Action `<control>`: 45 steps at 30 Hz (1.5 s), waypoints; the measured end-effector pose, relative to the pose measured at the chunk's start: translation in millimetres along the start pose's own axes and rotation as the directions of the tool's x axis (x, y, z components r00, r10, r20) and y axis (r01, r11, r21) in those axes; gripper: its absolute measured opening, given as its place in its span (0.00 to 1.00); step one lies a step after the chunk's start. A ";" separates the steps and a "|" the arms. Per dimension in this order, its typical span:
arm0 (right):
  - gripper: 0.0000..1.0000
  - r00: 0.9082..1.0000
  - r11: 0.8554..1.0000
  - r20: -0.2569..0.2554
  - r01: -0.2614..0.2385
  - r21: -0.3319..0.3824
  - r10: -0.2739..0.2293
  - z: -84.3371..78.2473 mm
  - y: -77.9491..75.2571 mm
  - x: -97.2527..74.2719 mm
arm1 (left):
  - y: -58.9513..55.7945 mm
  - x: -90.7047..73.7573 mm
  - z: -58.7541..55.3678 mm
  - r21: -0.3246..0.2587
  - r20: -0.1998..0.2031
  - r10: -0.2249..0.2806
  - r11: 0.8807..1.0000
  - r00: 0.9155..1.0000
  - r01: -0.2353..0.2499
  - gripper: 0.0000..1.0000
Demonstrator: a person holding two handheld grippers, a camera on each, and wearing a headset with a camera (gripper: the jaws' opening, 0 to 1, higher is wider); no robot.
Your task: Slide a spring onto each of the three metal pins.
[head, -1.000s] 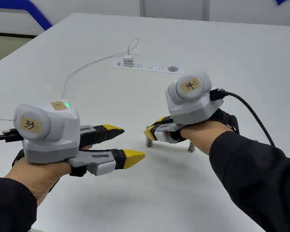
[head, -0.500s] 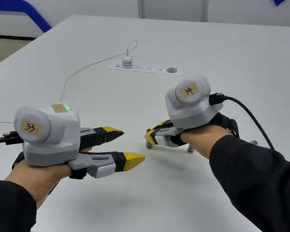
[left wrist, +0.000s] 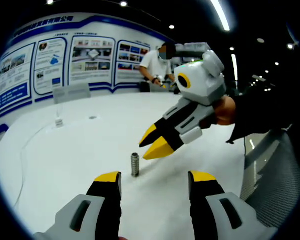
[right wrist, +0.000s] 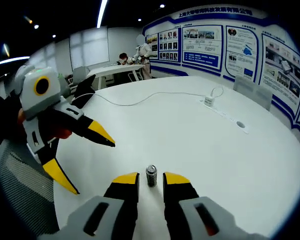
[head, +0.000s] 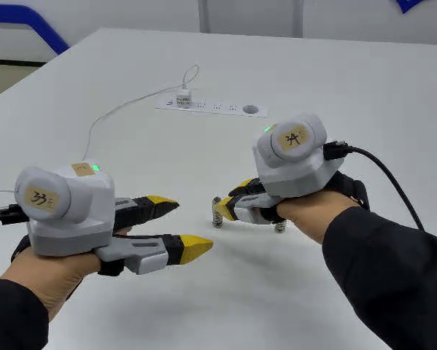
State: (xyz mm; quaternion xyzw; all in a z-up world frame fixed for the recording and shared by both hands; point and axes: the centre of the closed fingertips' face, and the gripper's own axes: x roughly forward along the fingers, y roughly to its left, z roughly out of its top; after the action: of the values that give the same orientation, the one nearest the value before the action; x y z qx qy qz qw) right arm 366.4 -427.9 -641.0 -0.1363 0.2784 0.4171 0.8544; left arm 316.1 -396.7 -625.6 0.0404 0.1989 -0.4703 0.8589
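A short metal pin with a spring [head: 217, 211] on it stands upright on the white table [head: 298, 80]. My right gripper [head: 227, 200] hovers just right of it, jaws a little apart and holding nothing. Its own view shows that spring [right wrist: 151, 176] just beyond the narrow gap of the right gripper [right wrist: 151, 179]. A second pin with a spring [head: 280, 227] peeks out under the right hand. My left gripper [head: 182, 226] is open at the near left, well short of the pin. In the left gripper view the spring [left wrist: 135, 164] stands ahead of the left gripper [left wrist: 155, 177], with the right gripper [left wrist: 154, 142] above it.
A white power strip [head: 211, 107] with a plugged-in charger [head: 182, 97] lies further back, and its thin cable [head: 123, 109] runs off to the left. A black cable [head: 393, 186] trails from the right gripper. A person stands at a far table [right wrist: 114, 70].
My right gripper has drawn back slightly to the right, so the spring on its pin now stands uncovered beside the tips. The left gripper has hardly moved. The head camera shifted.
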 end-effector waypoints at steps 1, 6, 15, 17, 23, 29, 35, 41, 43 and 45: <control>0.20 1.000 1.000 0.006 0.000 -0.007 0.000 1.2 1.9 -3.4 | -0.7 0.2 0.1 0.000 0.000 -0.002 1.000 1.000 0.002 0.55; 0.22 1.000 1.000 0.024 -0.005 -0.018 0.005 1.3 8.9 -15.2 | -1.7 0.6 -0.6 0.000 0.000 -0.007 1.000 1.000 0.007 0.56; 0.24 0.999 0.999 0.034 -0.018 -0.045 0.020 -4.4 19.8 -35.6 | -4.1 0.4 -0.2 -0.003 0.003 -0.011 1.000 1.000 0.011 0.59; 0.24 0.999 0.999 0.036 -0.018 -0.046 0.019 -6.5 20.6 -40.3 | -4.7 0.4 -0.1 -0.002 0.003 -0.012 1.000 1.000 0.012 0.59; 0.25 0.999 0.999 0.035 -0.020 -0.047 0.021 -17.3 22.7 -54.5 | -5.4 0.2 0.3 -0.001 0.004 -0.014 1.000 1.000 0.014 0.60; 0.26 0.999 0.999 0.036 -0.003 -0.034 0.004 -30.8 20.1 -74.2 | -7.2 1.4 -0.4 0.001 0.001 -0.022 1.000 1.000 0.022 0.61; 0.27 0.998 0.999 0.046 0.031 -0.012 -0.031 -42.8 11.1 -95.8 | -8.6 2.2 -0.3 0.005 -0.001 -0.027 1.000 1.000 0.027 0.62; 0.27 0.995 0.997 0.075 0.071 0.011 -0.072 -52.9 0.0 -118.8 | -9.3 2.6 -1.3 0.003 -0.003 -0.031 1.000 1.000 0.031 0.64; 0.28 0.994 0.997 0.079 0.078 0.017 -0.079 -56.9 -2.7 -124.0 | -9.3 2.4 -1.1 0.004 -0.003 -0.031 1.000 1.000 0.031 0.64; 0.28 0.992 0.995 0.081 0.091 0.027 -0.093 -61.5 -5.7 -129.3 | -9.1 2.3 -1.1 0.003 -0.003 -0.030 1.000 1.000 0.030 0.64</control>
State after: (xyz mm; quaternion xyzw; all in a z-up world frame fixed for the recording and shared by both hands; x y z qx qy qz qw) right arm 284.3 -542.4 -614.4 -0.1217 0.2412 0.3791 0.8851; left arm 309.3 -403.2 -626.4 0.0393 0.1998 -0.4836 0.8513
